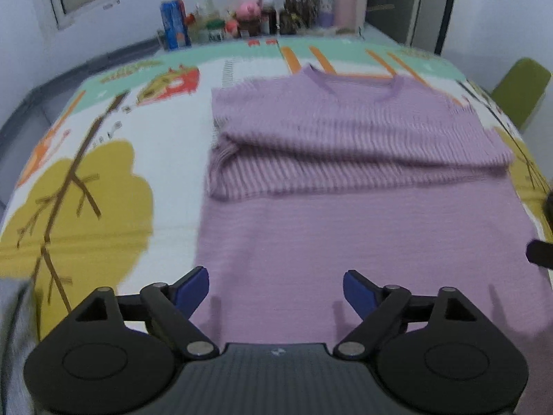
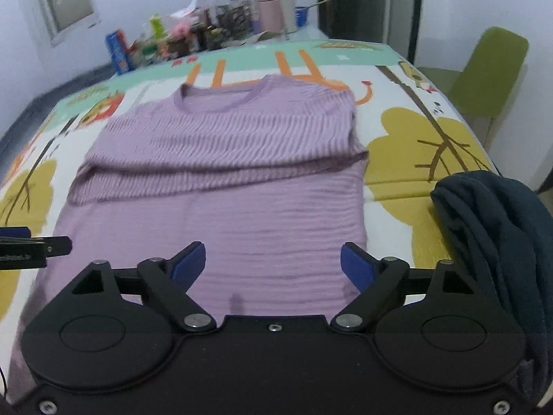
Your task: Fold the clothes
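Cartoon-printed surface [image 1: 103, 180] under white walls, clutter of bottles and cartons [image 1: 262, 14] at 12 o'clock along the far edge, green chair [image 2: 490, 69] at 2 o'clock.

Left to right in the left wrist view: left gripper [image 1: 276, 294] at 6 o'clock, blue fingers [image 1: 193, 290] spread wide, nothing between them, nothing touched. Purple sweater [image 1: 345, 207] straight ahead toward 12 o'clock, collar at the far end, sleeves folded across the chest, long axis running away from both grippers, near hem just ahead of the fingertips.

Right wrist view: right gripper [image 2: 273, 266] at 6 o'clock, fingers [image 2: 356, 266] likewise spread, empty, hovering over the hem. Dark garment [image 2: 501, 242] heaped at 3 o'clock, apart from the sweater.

Both hands about equally near the hem; likely next a pinch of the two hem corners, then a fold up toward the collar.
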A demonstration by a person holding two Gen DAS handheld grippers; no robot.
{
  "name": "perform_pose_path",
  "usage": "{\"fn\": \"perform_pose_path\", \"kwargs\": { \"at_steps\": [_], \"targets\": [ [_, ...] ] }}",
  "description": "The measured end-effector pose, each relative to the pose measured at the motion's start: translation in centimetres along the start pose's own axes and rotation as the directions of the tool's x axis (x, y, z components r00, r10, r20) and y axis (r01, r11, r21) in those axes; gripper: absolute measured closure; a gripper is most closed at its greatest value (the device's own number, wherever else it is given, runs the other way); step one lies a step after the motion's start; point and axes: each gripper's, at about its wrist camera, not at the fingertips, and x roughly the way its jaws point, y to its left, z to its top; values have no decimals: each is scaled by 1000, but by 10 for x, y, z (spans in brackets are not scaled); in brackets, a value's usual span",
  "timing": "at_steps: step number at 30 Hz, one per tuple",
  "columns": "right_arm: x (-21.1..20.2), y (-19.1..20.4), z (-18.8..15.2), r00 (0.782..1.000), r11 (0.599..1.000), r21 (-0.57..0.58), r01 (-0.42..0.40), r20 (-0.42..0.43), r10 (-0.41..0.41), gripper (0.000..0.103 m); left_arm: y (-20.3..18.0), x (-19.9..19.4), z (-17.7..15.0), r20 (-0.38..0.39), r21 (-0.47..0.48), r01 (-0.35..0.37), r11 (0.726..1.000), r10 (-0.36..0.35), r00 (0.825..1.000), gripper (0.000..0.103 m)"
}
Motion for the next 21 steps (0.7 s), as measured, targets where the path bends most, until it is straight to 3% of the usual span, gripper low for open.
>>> {"fn": "perform_pose_path", "kwargs": {
  "at_steps": [5, 11, 21],
  "targets": [
    [-12, 3, -7, 1000, 999, -43, -4, -28, 3, 15, -11, -16, -17, -27, 29, -13, 1000, 13, 1000, 9],
    [-15, -2, -21, 995, 1000, -11, 4, -101, -5, 14, -10, -28, -31, -41, 37, -48, 998, 50, 998, 8],
    [-41, -10, -62, 991, 994, 75, 75, -113, -66, 14, 10, -41, -64, -67, 69, -39, 997, 44, 997, 8]
  ]
}}
